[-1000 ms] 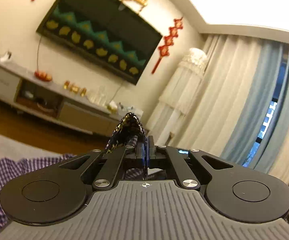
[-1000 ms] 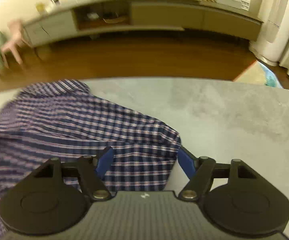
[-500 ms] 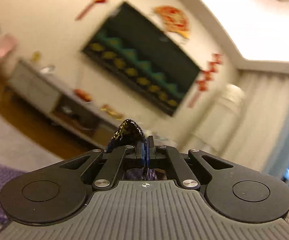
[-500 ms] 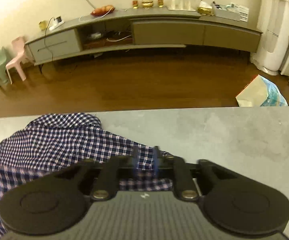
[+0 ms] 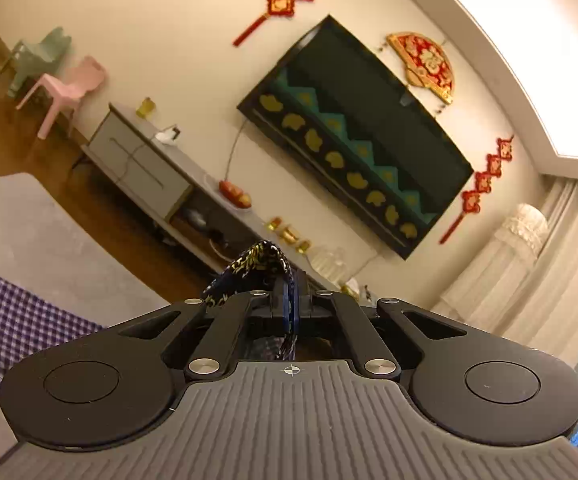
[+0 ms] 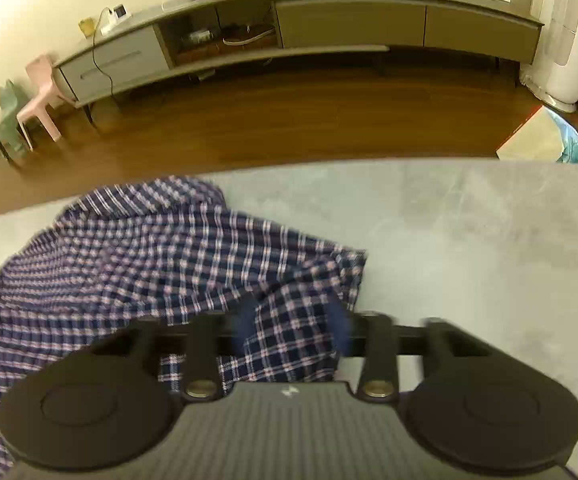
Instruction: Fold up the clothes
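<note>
A blue and white checked shirt [image 6: 161,264] lies crumpled on the grey table [image 6: 469,240]; part of it shows in the left wrist view [image 5: 13,320]. My left gripper [image 5: 291,300] is shut on a dark fold of the shirt's fabric [image 5: 255,264] with a gold pattern and holds it raised, tilted up toward the wall. My right gripper [image 6: 293,320] is open, blurred by motion, with its blue fingers [image 6: 245,322] on either side of the shirt's right corner.
The table's far edge [image 6: 329,162] borders a wooden floor. A long grey TV cabinet [image 6: 289,28] stands by the wall, with small chairs [image 6: 37,96] at its left. A TV [image 5: 353,136] hangs on the wall. A white appliance [image 6: 565,60] stands far right.
My left gripper has swung left and tilted, still shut on the fabric. My right gripper shut half a second ago and has opened again over the shirt's corner.
</note>
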